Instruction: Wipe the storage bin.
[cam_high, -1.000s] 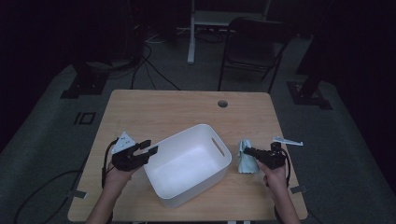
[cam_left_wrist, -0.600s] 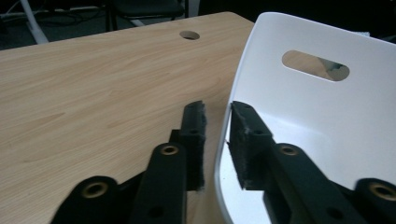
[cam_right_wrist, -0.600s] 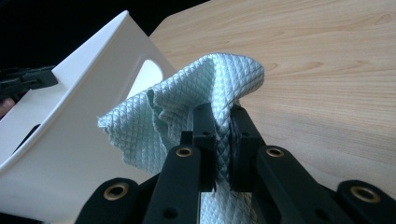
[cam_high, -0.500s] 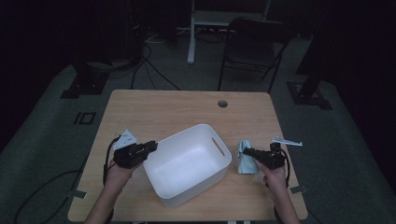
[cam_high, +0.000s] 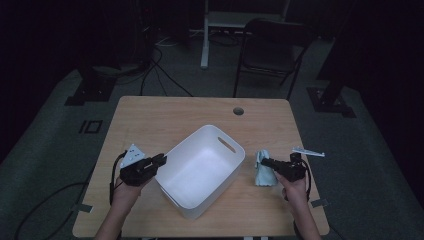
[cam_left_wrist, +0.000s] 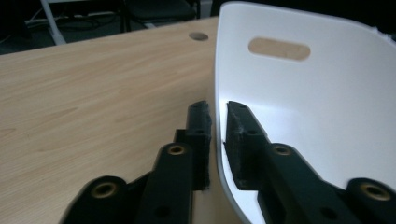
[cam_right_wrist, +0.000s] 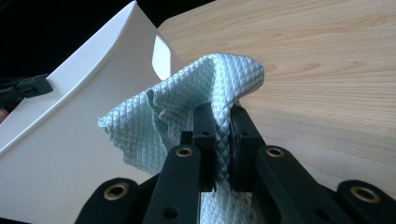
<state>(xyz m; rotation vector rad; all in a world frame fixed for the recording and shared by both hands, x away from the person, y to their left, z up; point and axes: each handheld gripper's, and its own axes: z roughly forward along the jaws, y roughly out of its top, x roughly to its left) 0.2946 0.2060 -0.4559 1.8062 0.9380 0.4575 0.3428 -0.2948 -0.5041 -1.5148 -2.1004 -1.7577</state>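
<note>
One white tub (cam_high: 200, 170) mid-bench (cam_high: 165, 115). Left claw (cam_left_wrist: 216, 140) has just closed onto the tub's rim. Right claw (cam_right_wrist: 223, 140) pinches one pale-blue cloth (cam_right_wrist: 187, 112) just right of the tub. One grey bracket (cam_high: 308, 151) lies far right; one chair (cam_high: 272, 50) stands behind the bench.

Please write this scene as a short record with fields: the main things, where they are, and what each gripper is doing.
surface: light wooden table
container: white plastic bin, middle of table, nothing inside
cloth: pale blue quilted cloth, right of the bin
left gripper: jaws just closed, one on each side of the bin's wall
right gripper: shut on the cloth, a fold pinched between its jaws
other: small white bracket near the right edge
</note>
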